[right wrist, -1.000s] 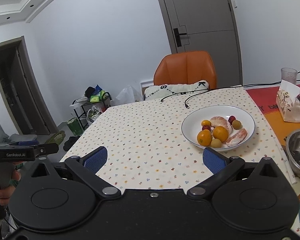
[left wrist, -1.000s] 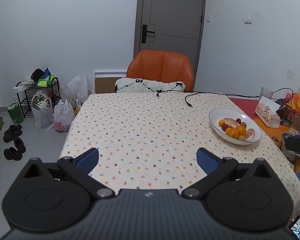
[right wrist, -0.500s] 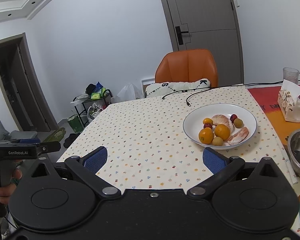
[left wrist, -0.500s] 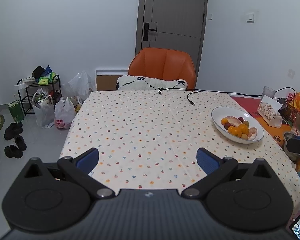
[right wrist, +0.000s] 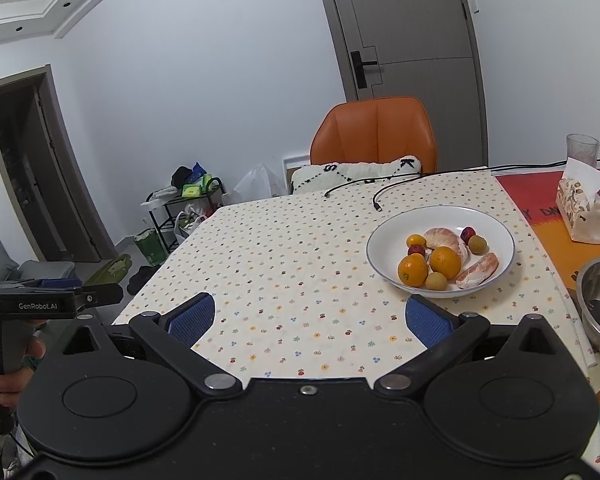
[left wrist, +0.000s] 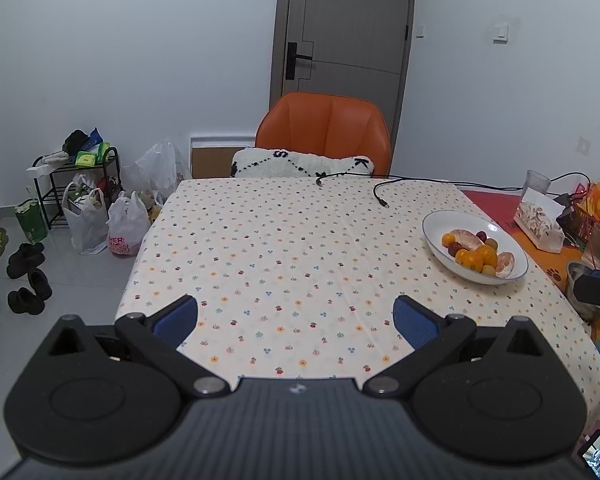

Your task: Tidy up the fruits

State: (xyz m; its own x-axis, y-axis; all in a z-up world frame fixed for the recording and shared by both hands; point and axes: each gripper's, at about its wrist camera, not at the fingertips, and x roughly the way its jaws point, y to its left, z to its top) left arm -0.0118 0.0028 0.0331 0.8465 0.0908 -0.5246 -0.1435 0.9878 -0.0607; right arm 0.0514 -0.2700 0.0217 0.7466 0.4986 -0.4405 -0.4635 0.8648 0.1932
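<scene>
A: Starting at the left of the left wrist view, what's there?

B: A black rack (left wrist: 80,184) with plastic bags (left wrist: 128,228) beside it on the floor, and dark shoes (left wrist: 26,276) lower left. Moving right, the table (left wrist: 280,248) in its dotted cloth fills the middle, with an orange chair (left wrist: 324,132) and a white cushion (left wrist: 300,164) behind it at upper centre.

A: And the left gripper (left wrist: 295,320)?

B: Low in the frame, jaws spread wide, blue pads (left wrist: 176,320) well apart, nothing between them, only cloth showing.

A: Where's the fruit?

B: At the right of that view, in a white plate (left wrist: 440,224) on the table. In the right wrist view the plate (right wrist: 496,224) sits right of centre, just beyond the right fingertip. It holds two oranges (right wrist: 444,260), a smaller orange fruit (right wrist: 415,239), peeled citrus pieces (right wrist: 478,270), two dark red fruits (right wrist: 467,233) and two greenish round ones (right wrist: 436,281), all touching in a cluster.

A: The right gripper (right wrist: 310,316)?

B: Also splayed wide and empty, above the cloth at lower centre.

A: Anything further right?

B: A black cable (right wrist: 384,192) lies on the cloth behind the plate, a tissue pack (right wrist: 584,216) at the right edge, a glass (right wrist: 582,150) above it, and a steel bowl (right wrist: 596,296) lower right.
</scene>
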